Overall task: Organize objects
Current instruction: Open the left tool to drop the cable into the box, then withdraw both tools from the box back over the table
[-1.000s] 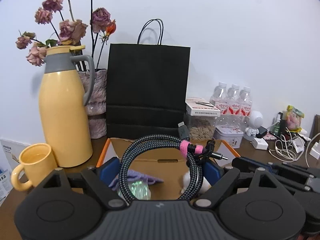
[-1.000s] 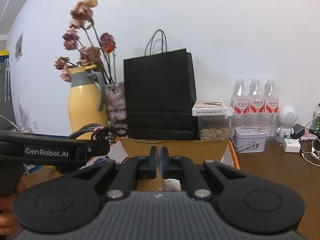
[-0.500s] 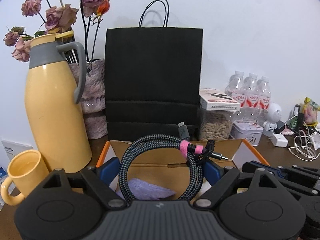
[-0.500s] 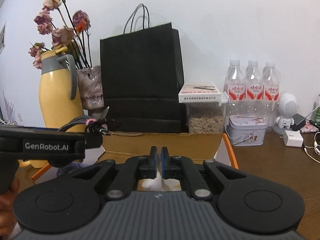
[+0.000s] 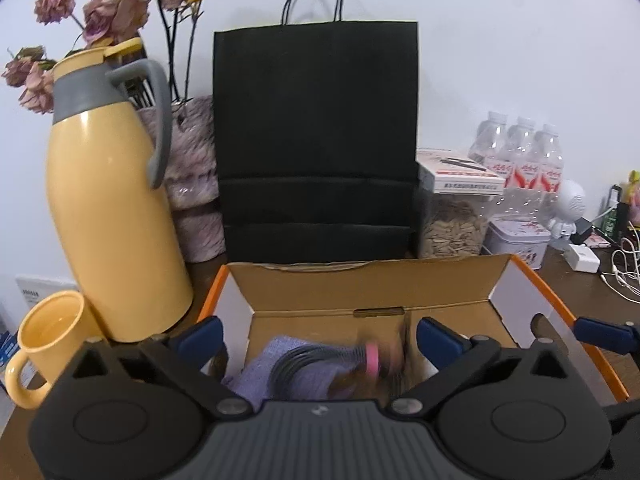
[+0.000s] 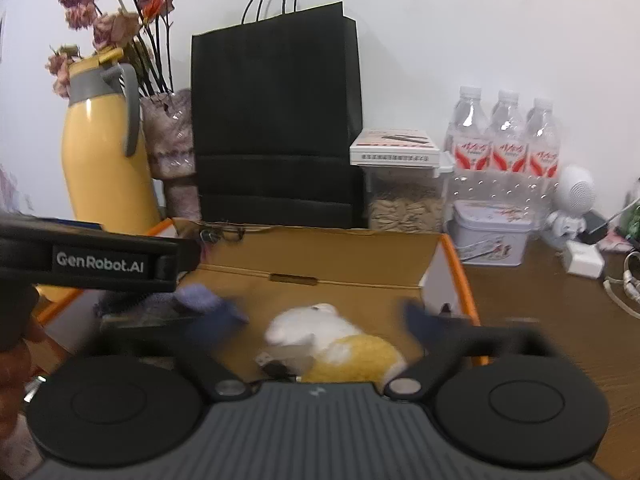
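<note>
Left tool (image 5: 318, 338) is pitched down over the open cardboard box (image 5: 360, 292) at lower centre of the left wrist view. Its jaws have just been opening and now stand wide. The coiled cable (image 5: 320, 364), blurred, with a pink tie, is seen below and between the blue pads (image 5: 200, 336), touching neither; it lies inside the box on a purple cloth (image 5: 264, 368).

Right tool (image 6: 320, 322) is also pitched down over the same box, from its right side. Its jaws have just been opening as well; the fingers are motion-blurred and spread wide, nothing gripped. Below them, in the box, a white and yellow plush toy (image 6: 340, 340) is seen. The left tool's body, marked GenRobot.AI, crosses the left edge of the right wrist view, with part of a hand (image 6: 16, 360) at lower left.

Behind the box, against the wall: a black paper bag (image 5: 316, 140) at centre, a yellow thermos (image 5: 108, 208) at left with dried roses (image 5: 100, 12) behind it, and a yellow mug (image 5: 48, 344) at lower left. At right on the desk (image 6: 560, 320): a seed jar (image 5: 452, 228) with a flat white box on top, three water bottles (image 5: 520, 156), a tin (image 5: 516, 240), a small white robot figure (image 5: 568, 208) and white cables (image 5: 624, 264).
</note>
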The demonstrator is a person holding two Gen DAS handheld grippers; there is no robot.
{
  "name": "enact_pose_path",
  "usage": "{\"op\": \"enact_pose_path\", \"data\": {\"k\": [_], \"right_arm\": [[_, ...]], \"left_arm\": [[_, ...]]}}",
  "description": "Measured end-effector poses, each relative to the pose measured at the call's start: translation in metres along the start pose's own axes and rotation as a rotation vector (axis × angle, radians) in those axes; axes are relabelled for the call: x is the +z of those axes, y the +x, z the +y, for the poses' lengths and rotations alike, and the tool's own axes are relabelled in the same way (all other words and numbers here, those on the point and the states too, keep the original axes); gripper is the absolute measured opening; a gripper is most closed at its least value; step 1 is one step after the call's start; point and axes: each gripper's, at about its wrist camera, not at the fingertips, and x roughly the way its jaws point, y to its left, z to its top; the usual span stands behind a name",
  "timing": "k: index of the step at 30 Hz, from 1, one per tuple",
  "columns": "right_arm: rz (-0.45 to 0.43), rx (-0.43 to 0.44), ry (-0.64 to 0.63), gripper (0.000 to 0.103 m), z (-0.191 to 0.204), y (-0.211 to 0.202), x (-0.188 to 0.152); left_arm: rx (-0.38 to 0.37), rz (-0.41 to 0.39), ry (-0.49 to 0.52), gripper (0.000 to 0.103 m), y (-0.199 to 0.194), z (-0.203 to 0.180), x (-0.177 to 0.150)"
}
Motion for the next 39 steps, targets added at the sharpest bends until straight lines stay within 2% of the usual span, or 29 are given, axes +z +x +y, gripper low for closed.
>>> {"op": "enact_pose_path", "data": {"k": [9,17,27,39], "right_arm": [[0.008,0.004,-0.011,0.103,0.003,-0.001,0.0],[-0.001,0.015,-0.016,0.103,0.005,-0.008,0.003],[-0.041,0.014,-0.029,0.103,0.007,-0.04,0.001],[-0.063,0.007,-0.031,0.103,0.009,-0.089,-0.017]], "left_arm": [[0.001,0.032,-0.018,0.103,0.002,0.005,-0.001],[-0.019,0.023,-0.012,0.103,-0.006,0.002,0.0],[-0.066,-0.008,-0.021,0.103,-0.042,0.006,-0.01],[-0.1,-0.046,-0.037,0.103,-0.094,0.016,-0.034]]}}
